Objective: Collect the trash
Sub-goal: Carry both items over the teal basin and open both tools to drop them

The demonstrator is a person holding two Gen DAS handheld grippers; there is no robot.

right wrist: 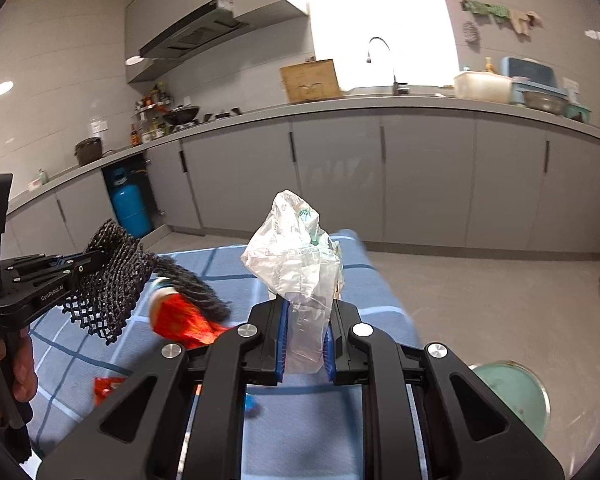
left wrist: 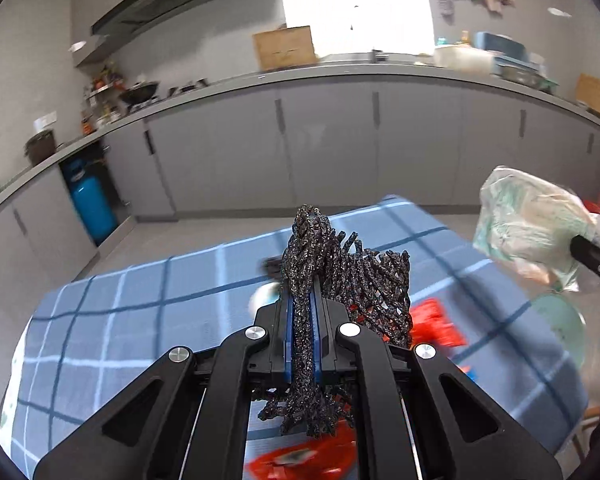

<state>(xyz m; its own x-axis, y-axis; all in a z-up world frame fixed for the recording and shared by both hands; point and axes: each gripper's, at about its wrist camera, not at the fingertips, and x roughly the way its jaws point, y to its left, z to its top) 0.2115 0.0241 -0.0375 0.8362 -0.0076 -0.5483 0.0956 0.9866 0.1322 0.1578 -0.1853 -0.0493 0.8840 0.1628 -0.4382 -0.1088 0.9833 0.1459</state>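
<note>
My left gripper [left wrist: 302, 300] is shut on a black foam net sleeve [left wrist: 340, 280] and holds it above the blue checked tablecloth [left wrist: 140, 320]. It also shows in the right wrist view [right wrist: 100, 260], with the net [right wrist: 112, 280] hanging from it. My right gripper [right wrist: 306, 312] is shut on a crumpled clear plastic bag [right wrist: 300, 256], lifted above the table. The bag also shows in the left wrist view [left wrist: 528, 224] at the right. Red wrappers [left wrist: 436, 320] [right wrist: 184, 320] lie on the cloth. A small red wrapper [right wrist: 108, 388] lies nearer.
A pale green round bin [right wrist: 512, 392] stands on the floor right of the table. Grey kitchen cabinets [right wrist: 380, 176] and a counter run along the back. A blue gas cylinder [right wrist: 130, 208] stands under the counter at the left. A small blue scrap [right wrist: 252, 406] lies on the cloth.
</note>
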